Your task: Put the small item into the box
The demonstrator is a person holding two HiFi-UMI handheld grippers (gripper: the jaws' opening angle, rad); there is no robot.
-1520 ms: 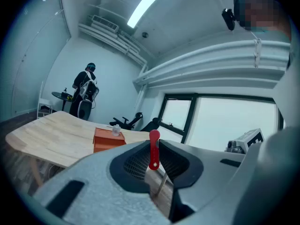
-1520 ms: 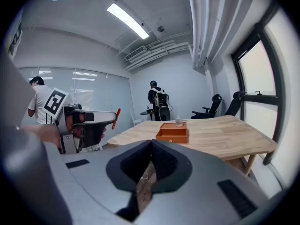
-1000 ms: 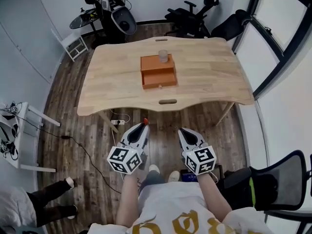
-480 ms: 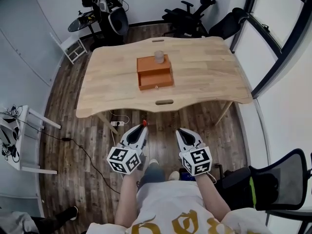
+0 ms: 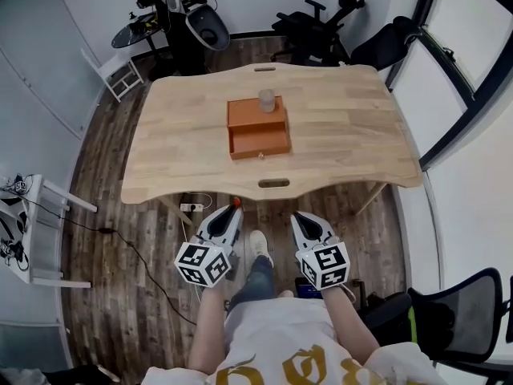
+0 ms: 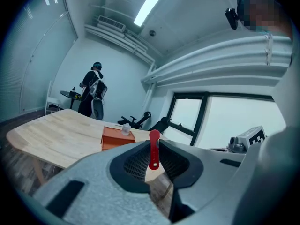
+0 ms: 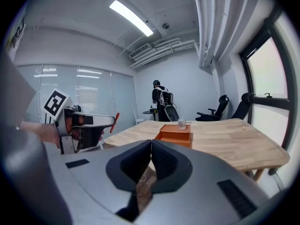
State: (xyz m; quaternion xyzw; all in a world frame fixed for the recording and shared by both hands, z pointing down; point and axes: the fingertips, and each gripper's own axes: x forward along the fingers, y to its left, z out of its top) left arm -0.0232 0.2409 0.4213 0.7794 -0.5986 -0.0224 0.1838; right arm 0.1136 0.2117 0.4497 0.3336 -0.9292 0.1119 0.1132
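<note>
Dark plank flooring (image 5: 104, 175) is filling the lower part of the head view. A pale wooden table (image 5: 345, 135) is stretching across the upper middle, with black office chairs (image 5: 317, 26) beyond it at the top. You are standing back from the table's near edge, holding both grippers low in the frame, well apart from it. Your left gripper (image 5: 231, 213) is pinching a small red item (image 6: 153, 149) between its jaws, the piece standing upright above the tips. Your right gripper (image 5: 301, 220) is holding its jaws pressed together with nothing between them. The orange box (image 5: 258, 131) is resting near the table's middle with its drawer pulled open toward you. A small clear jar (image 5: 266, 100) is standing on its top at the far edge.
</note>
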